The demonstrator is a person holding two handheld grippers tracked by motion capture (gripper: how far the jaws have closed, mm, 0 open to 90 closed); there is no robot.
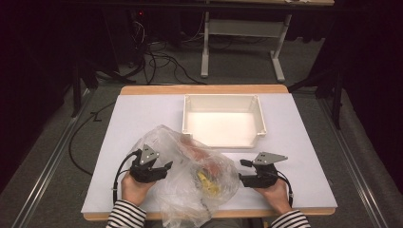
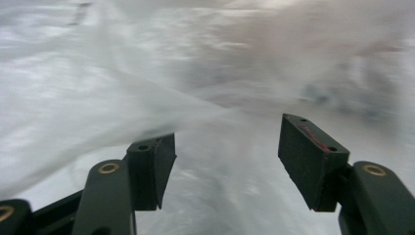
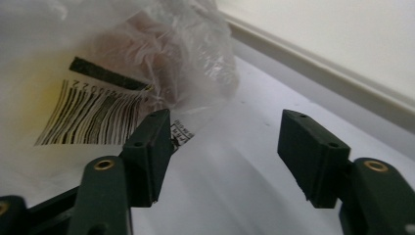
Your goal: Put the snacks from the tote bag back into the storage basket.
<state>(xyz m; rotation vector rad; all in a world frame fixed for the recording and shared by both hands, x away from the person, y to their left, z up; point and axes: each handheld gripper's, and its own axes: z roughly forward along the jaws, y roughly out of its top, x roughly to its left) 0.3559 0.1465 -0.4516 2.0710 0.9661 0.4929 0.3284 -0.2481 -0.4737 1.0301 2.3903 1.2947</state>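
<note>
A crumpled clear plastic bag lies on the near middle of the table, with reddish and yellow items inside. My left gripper sits against the bag's left side, pointing right. In the left gripper view its jaws stand open, with blurred bag film close ahead and nothing pinched between the pads. My right gripper is just right of the bag, pointing left. Its jaws are open over bare table, and the bag with a barcode label lies just beyond the left fingertip.
An empty white tray stands behind the bag at the table's far middle; its wall rises at the upper right of the right gripper view. The pale table top has wooden edges. Table legs and cables lie on the floor beyond.
</note>
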